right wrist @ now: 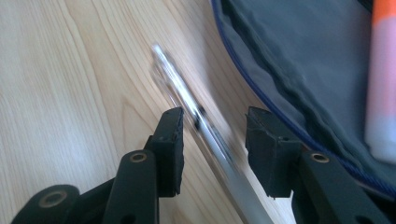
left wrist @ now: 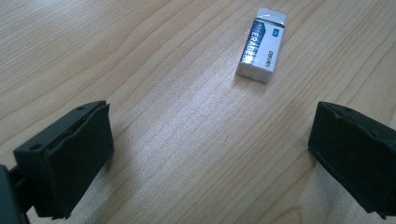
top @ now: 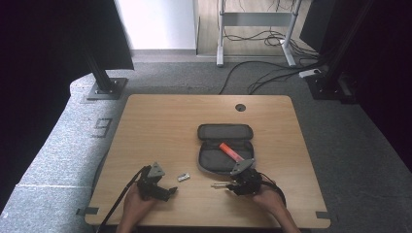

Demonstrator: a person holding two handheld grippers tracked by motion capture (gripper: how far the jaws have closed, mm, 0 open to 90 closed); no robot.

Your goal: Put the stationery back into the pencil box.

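Observation:
A white and blue eraser (top: 182, 177) (left wrist: 261, 44) lies on the wooden table (top: 160, 126), just ahead of my left gripper (top: 170, 191) (left wrist: 210, 135), whose jaws stand wide open with only bare wood between them. An open dark pencil case (top: 214, 162) (right wrist: 303, 60) lies at the table's middle with an orange marker (top: 231, 152) (right wrist: 382, 84) inside it. In front of the case, a clear, silvery pen (top: 218, 185) (right wrist: 187, 100) runs between the jaws of my right gripper (top: 228, 185) (right wrist: 215, 119). It lies close to the left jaw, with a gap to the right jaw. The pen is blurred.
A round cable hole (top: 240, 107) sits near the table's far edge. Black stand bases (top: 104, 87) and loose cables (top: 262, 73) lie on the grey floor beyond. The near table edge runs just under both hands.

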